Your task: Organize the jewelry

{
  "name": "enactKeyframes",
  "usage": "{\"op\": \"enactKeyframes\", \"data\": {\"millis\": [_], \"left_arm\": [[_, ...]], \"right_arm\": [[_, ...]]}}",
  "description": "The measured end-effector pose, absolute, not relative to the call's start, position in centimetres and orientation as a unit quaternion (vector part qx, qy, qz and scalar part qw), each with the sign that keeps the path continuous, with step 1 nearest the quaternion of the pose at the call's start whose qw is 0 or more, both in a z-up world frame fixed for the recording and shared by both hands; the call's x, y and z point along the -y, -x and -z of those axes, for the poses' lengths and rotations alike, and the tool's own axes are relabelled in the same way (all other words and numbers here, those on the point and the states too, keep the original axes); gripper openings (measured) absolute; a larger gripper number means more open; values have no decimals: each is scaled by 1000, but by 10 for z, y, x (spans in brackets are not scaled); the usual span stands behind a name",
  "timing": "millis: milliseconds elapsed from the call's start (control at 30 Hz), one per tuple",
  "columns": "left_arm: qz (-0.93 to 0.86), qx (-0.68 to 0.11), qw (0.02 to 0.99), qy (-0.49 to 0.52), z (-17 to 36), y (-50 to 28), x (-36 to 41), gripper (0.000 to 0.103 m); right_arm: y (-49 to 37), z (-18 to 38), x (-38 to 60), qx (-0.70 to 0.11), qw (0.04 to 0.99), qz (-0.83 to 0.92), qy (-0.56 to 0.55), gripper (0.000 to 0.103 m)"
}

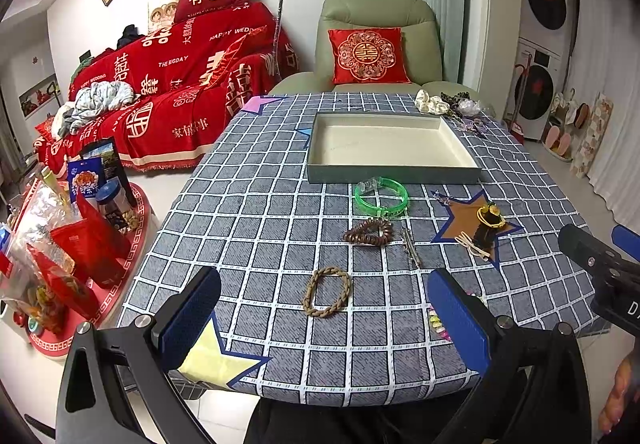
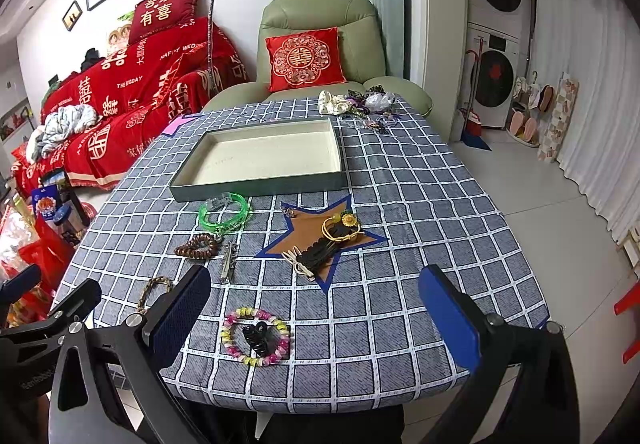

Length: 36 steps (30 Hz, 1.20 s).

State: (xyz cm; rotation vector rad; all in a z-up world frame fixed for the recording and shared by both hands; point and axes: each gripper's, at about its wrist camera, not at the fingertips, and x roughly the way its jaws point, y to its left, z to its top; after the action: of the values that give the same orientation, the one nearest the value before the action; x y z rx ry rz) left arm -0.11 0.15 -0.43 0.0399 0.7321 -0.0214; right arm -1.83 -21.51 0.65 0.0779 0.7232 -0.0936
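- Over the near edge of the table (image 1: pixel 248 228), the left gripper (image 1: pixel 324 320) and right gripper (image 2: pixel 316 308) each hang with blue pads spread wide, holding nothing and touching nothing.
- Toward the far edge: one shallow tray (image 2: pixel 260 190), cream inside, with nothing in it; bare checked cloth lies along the right edge and the near right corner.
- At the far right corner: one heap of scrunchies and small pieces (image 2: pixel 360 104), too tangled to count.
- On the brown star patch (image 2: pixel 308 232): a cluster of hair ties and clips (image 2: pixel 332 240).
- Just in front of the tray: one green bangle (image 1: pixel 381 198); nearer, one dark bead bracelet (image 1: pixel 369 232) and one metal clip (image 2: pixel 227 262).
- Between the left gripper's fingers: one braided bracelet (image 1: pixel 327 291).
- Near the near edge: one pastel bead bracelet (image 2: pixel 256 336) around one black claw clip (image 2: pixel 258 336).
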Motion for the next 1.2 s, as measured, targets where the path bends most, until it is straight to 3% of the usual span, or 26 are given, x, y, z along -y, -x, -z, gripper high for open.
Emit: {"op": "enactKeyframes", "data": {"millis": [1200], "left_arm": [[12, -361, 932, -21, 8, 1, 1, 103]], "right_arm": [[16, -4, 213, -354, 933, 43, -38, 103]]}}
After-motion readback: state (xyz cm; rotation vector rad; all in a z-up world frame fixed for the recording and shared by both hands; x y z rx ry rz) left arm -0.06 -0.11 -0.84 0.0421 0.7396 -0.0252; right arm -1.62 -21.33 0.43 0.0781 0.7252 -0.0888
